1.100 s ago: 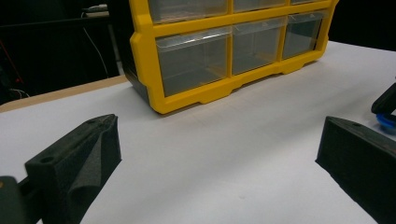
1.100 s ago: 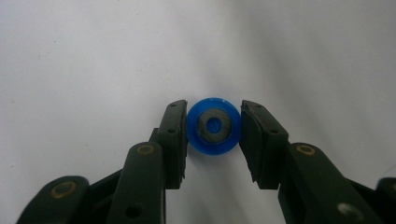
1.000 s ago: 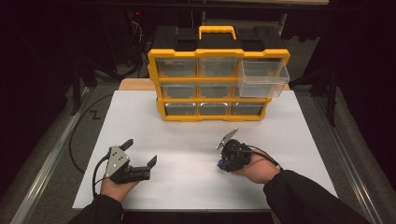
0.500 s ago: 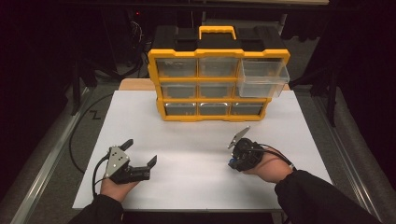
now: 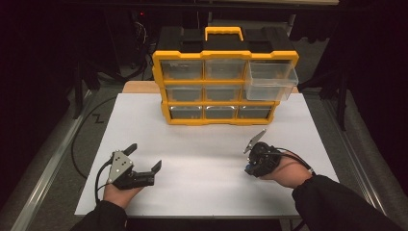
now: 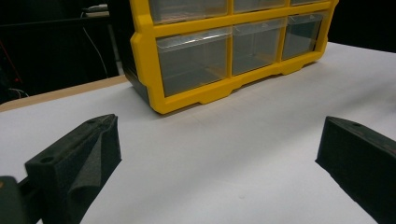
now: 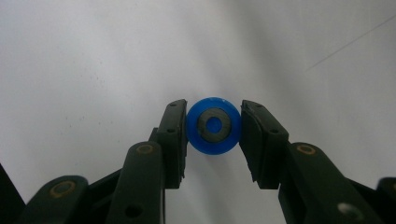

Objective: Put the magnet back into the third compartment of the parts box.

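My right gripper (image 7: 213,135) points down at the white table top and is shut on a small blue round part (image 7: 214,125) with a dark ring in its middle; both jaws press its sides. From above, the right gripper (image 5: 250,168) sits at the table's right front. At the left front lies my left gripper (image 5: 144,159), open, jaws wide apart with nothing between them (image 6: 219,154). It faces a yellow drawer cabinet (image 5: 223,82) with clear drawers at the back of the table; the cabinet's lowest row (image 6: 233,51) fills the top of the left gripper view.
The top right drawer (image 5: 270,81) of the cabinet is pulled out and overhangs the table. The white sheet (image 5: 207,144) covers the table; a wooden edge shows behind it. Black cables trail off the left side.
My right hand and its gripper have shifted to the right and slightly forward over the sheet. The left gripper has stayed where it was.
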